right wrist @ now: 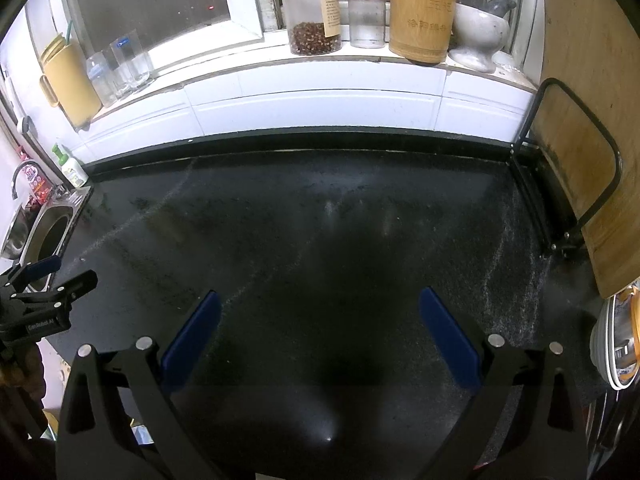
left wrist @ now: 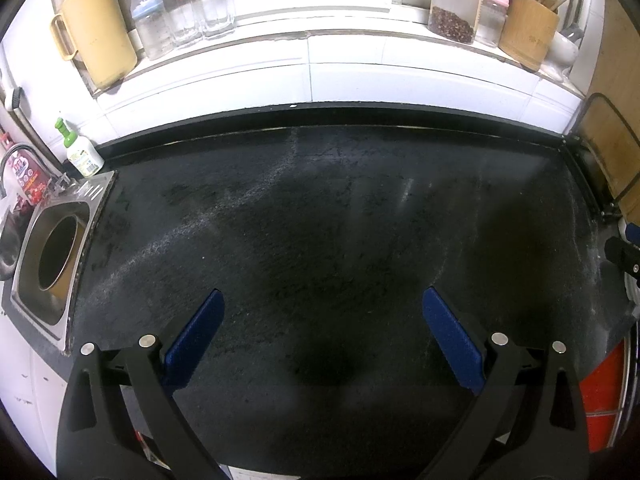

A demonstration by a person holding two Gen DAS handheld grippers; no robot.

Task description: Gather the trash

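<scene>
My left gripper (left wrist: 323, 300) is open and empty, its blue pads wide apart above a black countertop (left wrist: 320, 208). My right gripper (right wrist: 320, 300) is open and empty above the same countertop (right wrist: 312, 220). The left gripper also shows at the left edge of the right wrist view (right wrist: 56, 272). A tip of the right gripper shows at the right edge of the left wrist view (left wrist: 624, 254). I see no loose trash on the counter in either view. A round opening (left wrist: 58, 252) sits in a steel panel at the counter's left end.
The window sill holds a yellow jug (left wrist: 100, 28), glasses (left wrist: 200, 4), baby bottles (right wrist: 366, 12), a jar of dark grains (right wrist: 312, 8), a bamboo utensil holder (right wrist: 422, 16) and a mortar (right wrist: 480, 32). A cutting board (right wrist: 580, 120) stands in a rack at right. Stacked bowls (right wrist: 618, 340) sit at right. A soap bottle (left wrist: 82, 152) stands by the steel panel.
</scene>
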